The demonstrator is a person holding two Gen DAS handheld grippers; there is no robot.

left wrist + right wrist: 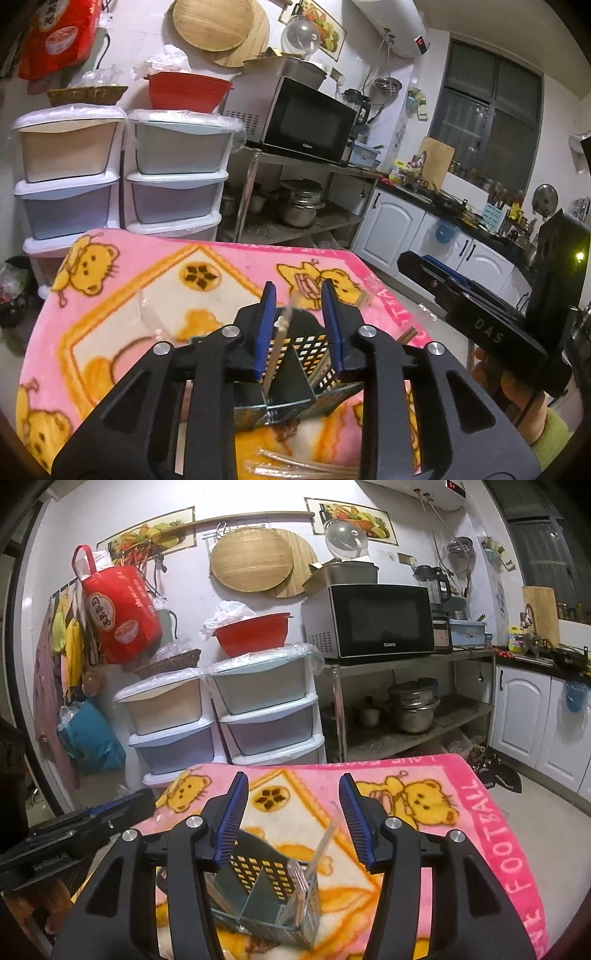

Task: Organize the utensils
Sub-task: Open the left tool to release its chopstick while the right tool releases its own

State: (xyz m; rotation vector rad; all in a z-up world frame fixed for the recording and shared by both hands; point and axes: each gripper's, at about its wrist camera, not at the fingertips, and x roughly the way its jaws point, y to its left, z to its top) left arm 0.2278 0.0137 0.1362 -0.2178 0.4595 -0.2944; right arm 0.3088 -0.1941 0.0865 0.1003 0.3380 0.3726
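Clearly light, stiff, thin: wrapped chopsticks (277,354), standing in holder.
Holder: perforated utensil caddy (266,893) on pink-blanketed surface (461,812).
Grip point: mid-shaft, above rim.
Left hand-held gripper (298,325): parted, straddling chopsticks, not pressing.
Right hand-held gripper (293,819): wide apart, empty.

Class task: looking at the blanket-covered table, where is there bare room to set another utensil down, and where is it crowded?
Free: the pale panel of the blanket beyond the utensil holder, toward the far edge, and the pink strip on the right with lettering. Crowded: the near edge around the holder and the wrapped chopsticks beside it.
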